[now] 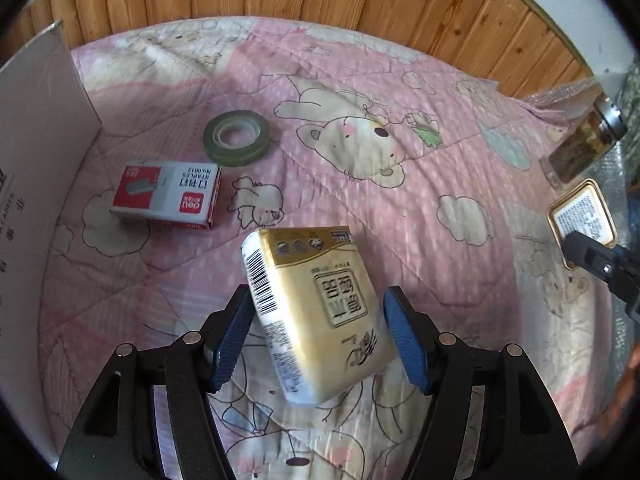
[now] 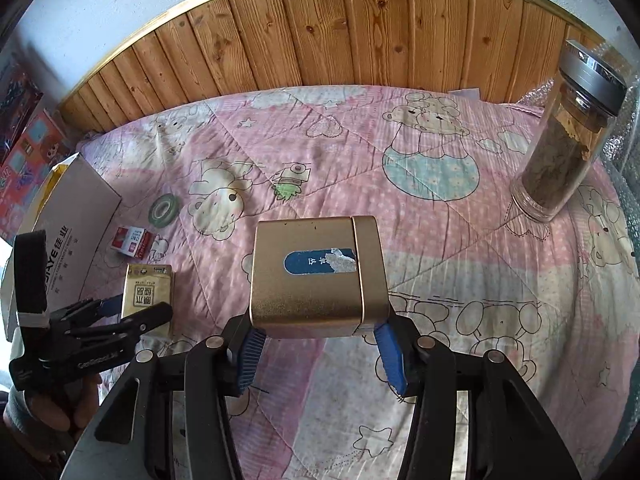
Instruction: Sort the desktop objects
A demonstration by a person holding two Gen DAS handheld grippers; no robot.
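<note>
Bed with a pink quilt [image 2: 460,240], printed with cartoon bears and clouds, set against a wood-panelled wall. Lying directly on it: a roll of green tape [image 1: 236,137], just beside it a red-and-grey staples box [image 1: 166,195], a white cardboard box [image 2: 76,216] at the left edge, and an upright glass jar [image 2: 568,136] with a silver lid and brown contents at the right. Unclear whether the gold tissue pack [image 1: 312,312] touches the quilt.

Both wrist cameras look steeply down, close over the pink quilt [image 1: 400,80] (toward the wood wall). They share the tissue pack [image 1: 316,312], staples box [image 2: 132,242] and tape roll [image 2: 163,209].
</note>
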